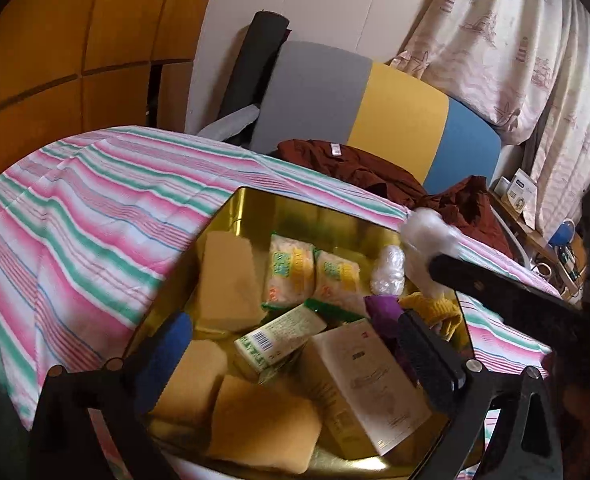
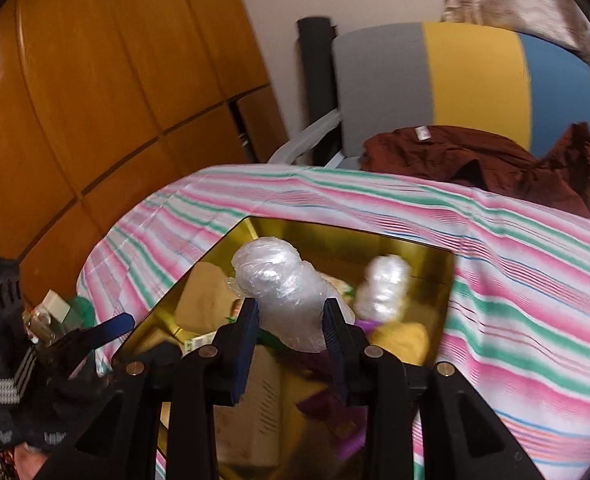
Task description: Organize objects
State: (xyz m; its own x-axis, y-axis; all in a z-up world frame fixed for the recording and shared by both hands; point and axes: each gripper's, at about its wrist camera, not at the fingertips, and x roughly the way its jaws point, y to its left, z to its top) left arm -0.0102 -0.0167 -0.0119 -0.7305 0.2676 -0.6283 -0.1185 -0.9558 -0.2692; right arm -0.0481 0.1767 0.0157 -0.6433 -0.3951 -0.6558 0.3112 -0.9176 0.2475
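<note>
A gold box [image 1: 255,208] is set on a striped cloth [image 1: 95,208], and it is full of things. Yellow sponges [image 1: 231,276] are seen at 9 o'clock in the box, two snack bags [image 1: 315,272] at 12 o'clock, a white carton [image 1: 367,380] at 5 o'clock, and a plastic-wrapped lump [image 1: 387,268] at 1 o'clock. The left gripper [image 1: 295,344] is held over the box with its fingers spread wide, and nothing is held between them. The right gripper [image 2: 291,320] is clenched on a plastic-wrapped bundle [image 2: 283,288] above the box. Another wrapped lump [image 2: 383,284] is seen at 2 o'clock from it. A brown shirt [image 1: 375,168] is laid at 12 o'clock beyond the cloth.
</note>
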